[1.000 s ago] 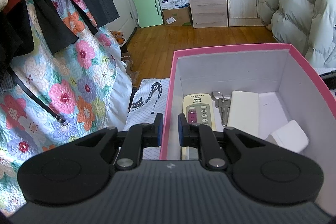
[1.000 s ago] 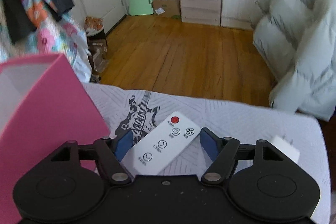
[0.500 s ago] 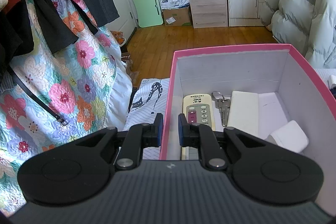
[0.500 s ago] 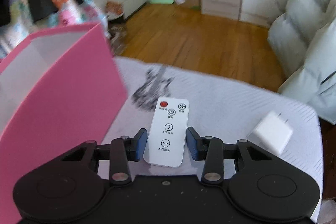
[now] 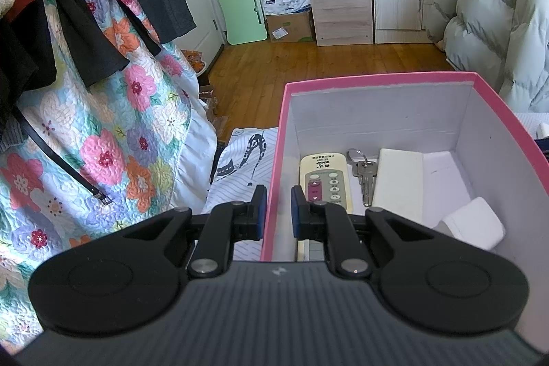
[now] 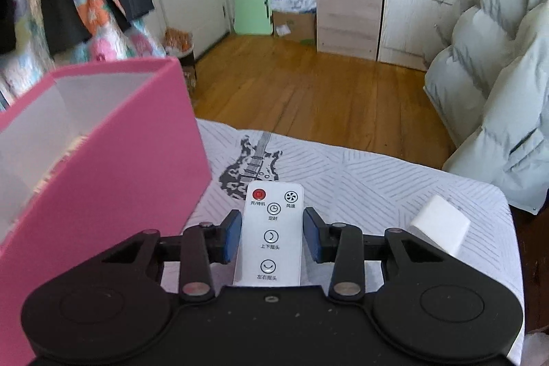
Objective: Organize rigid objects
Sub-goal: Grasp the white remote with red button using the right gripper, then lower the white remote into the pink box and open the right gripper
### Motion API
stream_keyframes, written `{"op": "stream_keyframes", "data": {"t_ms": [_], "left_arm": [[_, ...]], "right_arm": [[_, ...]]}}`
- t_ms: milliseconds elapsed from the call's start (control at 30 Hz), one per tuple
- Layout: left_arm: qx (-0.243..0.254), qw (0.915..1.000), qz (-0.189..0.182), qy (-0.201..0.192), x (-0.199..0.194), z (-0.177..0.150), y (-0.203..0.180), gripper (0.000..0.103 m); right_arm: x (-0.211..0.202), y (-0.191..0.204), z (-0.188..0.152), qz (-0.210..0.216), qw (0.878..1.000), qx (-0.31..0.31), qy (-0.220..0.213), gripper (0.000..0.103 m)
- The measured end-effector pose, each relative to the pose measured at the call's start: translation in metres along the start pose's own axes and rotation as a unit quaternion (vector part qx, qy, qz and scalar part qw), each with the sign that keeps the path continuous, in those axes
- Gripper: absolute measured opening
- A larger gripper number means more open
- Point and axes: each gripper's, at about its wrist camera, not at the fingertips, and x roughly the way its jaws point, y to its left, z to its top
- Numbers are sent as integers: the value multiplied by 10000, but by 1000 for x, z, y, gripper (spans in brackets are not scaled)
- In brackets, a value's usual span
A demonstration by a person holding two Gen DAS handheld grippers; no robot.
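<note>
- Inside, the box (image 5: 374, 81) held one remote (image 5: 326, 180), two keys (image 5: 365, 177), two white blocks (image 5: 398, 184).
- Left gripper (image 5: 278, 210) clamped its near wall.
- Right gripper (image 6: 271, 237), closing, clamped one white remote (image 6: 271, 228); one charger (image 6: 439, 225) lay near the bed's right edge.

The left gripper (image 5: 277, 207) points forward and downward, its two black fingers drawn close together with only a narrow gap. The blue pads (image 5: 260, 206) sit on either side of the near left wall of a pink box (image 5: 274, 160), one outside and one inside, clamping that wall. The right gripper (image 6: 272, 237) also tilts downward, its fingers spread wider and closing. Its blue pads (image 6: 233, 237) press against the two long edges of a white remote control (image 6: 272, 228), which lies lengthwise between them, pointing away from the gripper's black body.
</note>
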Motion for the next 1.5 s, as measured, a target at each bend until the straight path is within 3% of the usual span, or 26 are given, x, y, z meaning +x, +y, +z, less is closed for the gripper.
{"op": "stream_keyframes", "data": {"t_ms": [267, 367, 433, 533, 633, 733, 867, 1100, 1167, 1233, 1500], "left_arm": [[-50, 9999, 134, 28, 0, 1, 1, 8], [-56, 9999, 120, 12, -1, 3, 1, 8], [-58, 9999, 112, 8, -1, 3, 1, 8], [-72, 9999, 94, -28, -2, 3, 2, 7], [-111, 9999, 86, -33, -2, 3, 3, 7], [-148, 9999, 62, -49, -2, 2, 4, 7], [-139, 9998, 44, -117, -5, 0, 4, 7], [-163, 9998, 14, -127, -4, 0, 6, 7], [-166, 9998, 11, -127, -4, 0, 6, 7], [-168, 9998, 14, -128, -4, 0, 6, 7], [-166, 9998, 36, -137, -4, -1, 5, 7]], "right_arm": [[-69, 25, 19, -26, 9959, -464, -770, 44], [-102, 49, 35, 345, 9903, -691, -1157, 44], [-113, 67, 44, 703, 9864, -930, -1156, 44], [-109, 99, 57, 1107, 9761, -1659, -869, 44], [-84, 121, 64, 972, 9638, -2441, -455, 44], [-51, 134, 70, 1103, 9476, -2997, 124, 44], [-12, 145, 71, 1038, 9313, -3425, 682, 44], [27, 155, 62, 487, 9217, -3666, 1173, 44], [26, 151, 64, 223, 9297, -3497, 1130, 47], [13, 143, 70, 315, 9397, -3258, 993, 53], [-91, 71, 68, 524, 9808, -1848, -333, 58]]}}
